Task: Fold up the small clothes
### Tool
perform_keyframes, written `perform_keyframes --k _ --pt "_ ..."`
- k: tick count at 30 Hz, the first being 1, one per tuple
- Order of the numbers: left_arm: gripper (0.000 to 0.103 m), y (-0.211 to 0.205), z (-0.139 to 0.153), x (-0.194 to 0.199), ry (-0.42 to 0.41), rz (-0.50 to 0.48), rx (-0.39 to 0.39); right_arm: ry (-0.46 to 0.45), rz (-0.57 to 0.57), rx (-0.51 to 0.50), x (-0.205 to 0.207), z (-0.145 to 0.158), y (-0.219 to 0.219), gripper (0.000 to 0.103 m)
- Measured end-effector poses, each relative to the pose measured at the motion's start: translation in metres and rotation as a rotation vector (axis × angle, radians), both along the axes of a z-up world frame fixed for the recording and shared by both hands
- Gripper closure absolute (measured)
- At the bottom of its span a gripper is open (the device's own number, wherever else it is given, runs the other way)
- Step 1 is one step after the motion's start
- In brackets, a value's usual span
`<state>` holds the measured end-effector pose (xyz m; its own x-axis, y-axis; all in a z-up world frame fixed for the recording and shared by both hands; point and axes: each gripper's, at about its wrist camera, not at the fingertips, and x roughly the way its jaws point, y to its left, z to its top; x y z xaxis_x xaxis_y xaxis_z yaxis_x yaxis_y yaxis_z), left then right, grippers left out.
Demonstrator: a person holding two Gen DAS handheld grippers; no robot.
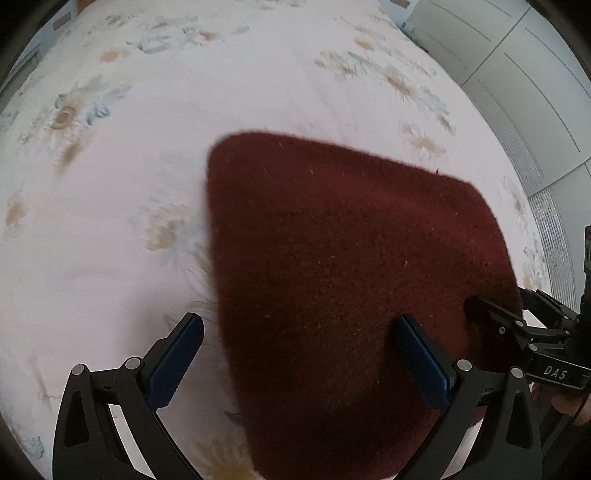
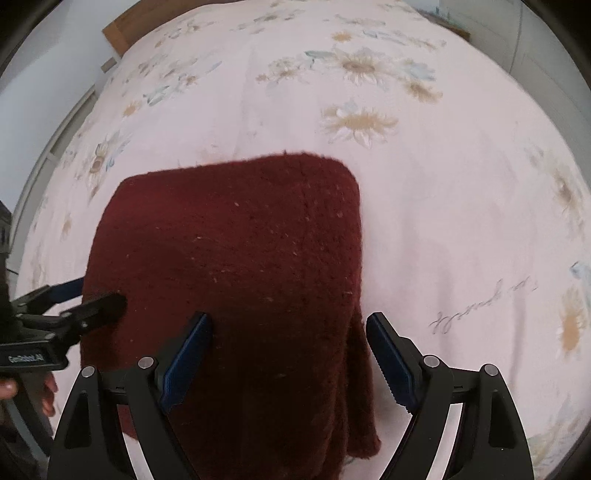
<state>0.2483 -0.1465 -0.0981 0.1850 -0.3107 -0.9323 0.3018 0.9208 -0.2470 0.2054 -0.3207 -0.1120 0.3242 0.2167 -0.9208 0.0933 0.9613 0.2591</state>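
A dark red knitted garment [image 1: 351,266] lies folded on the bed; it also shows in the right wrist view [image 2: 240,266]. My left gripper [image 1: 299,325] is open, its jaws wide apart over the garment's left edge, one blue pad on the sheet and one over the fabric. My right gripper [image 2: 288,325] is open too, its jaws straddling the garment's right side just above it. Each gripper shows in the other's view: the right gripper at the garment's right edge [image 1: 491,314], the left gripper at its left edge [image 2: 92,299]. Neither holds anything.
The bed sheet [image 1: 147,184] is pale pink with a daisy print and spreads all around the garment [image 2: 461,221]. White wardrobe doors [image 1: 517,74] stand beyond the bed's right side. A wooden headboard corner [image 2: 118,33] shows at the far end.
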Motion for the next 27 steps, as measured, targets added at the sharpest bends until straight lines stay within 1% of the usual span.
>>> perform_keyframes --k 1,2,3,7,10,14,16,17,18,20,22,23,24,25,26,27 --pt "0.001 -0.001 -0.005 0.000 0.008 -0.003 0.002 0.002 -0.006 0.004 0.000 -0.003 -0.002 0.009" --pt "0.001 -0.002 -0.009 0.000 0.012 -0.003 0.003 0.007 -0.008 0.003 0.000 -0.007 -0.005 0.001" --pt "0.001 -0.001 -0.013 0.000 0.014 -0.002 0.004 0.011 -0.006 0.006 0.000 -0.011 -0.006 0.000" --pt "0.000 0.005 -0.028 -0.002 0.021 0.010 -0.016 0.019 0.003 0.082 -0.001 -0.030 -0.012 0.000" --pt "0.000 0.007 -0.031 -0.004 0.014 0.017 -0.018 0.021 -0.010 0.153 -0.002 -0.041 -0.016 0.000" --pt "0.000 0.004 -0.031 -0.005 0.000 -0.014 0.000 0.014 -0.023 0.174 -0.004 -0.046 -0.016 0.001" --pt "0.000 0.002 -0.032 -0.004 0.000 -0.022 0.005 0.024 -0.024 0.189 -0.004 -0.048 -0.015 0.005" --pt "0.000 0.002 -0.033 -0.004 0.001 -0.021 0.004 0.029 -0.025 0.201 -0.003 -0.049 -0.014 0.010" --pt "0.000 0.002 -0.034 -0.004 0.001 -0.019 0.001 0.033 -0.022 0.214 -0.002 -0.048 -0.014 0.017" --pt "0.003 0.001 -0.035 -0.004 0.003 -0.016 -0.011 0.040 -0.013 0.218 -0.002 -0.045 -0.011 0.023" --pt "0.009 0.001 -0.036 -0.004 0.007 -0.015 -0.027 0.046 -0.005 0.221 0.000 -0.043 -0.008 0.031" --pt "0.011 0.001 -0.036 -0.005 0.007 -0.018 -0.030 0.046 0.001 0.238 0.000 -0.042 -0.008 0.040" --pt "0.017 0.001 -0.035 -0.005 0.008 -0.022 -0.036 0.039 0.003 0.244 -0.001 -0.040 -0.007 0.048" --pt "0.024 0.001 -0.034 -0.005 0.007 -0.025 -0.042 0.035 0.006 0.239 -0.001 -0.038 -0.005 0.051" --pt "0.030 0.001 -0.032 -0.005 0.010 -0.031 -0.051 0.030 0.009 0.227 -0.002 -0.035 -0.003 0.056" --pt "0.040 0.004 -0.029 -0.008 0.010 -0.037 -0.055 0.027 0.011 0.203 -0.002 -0.031 0.002 0.059"
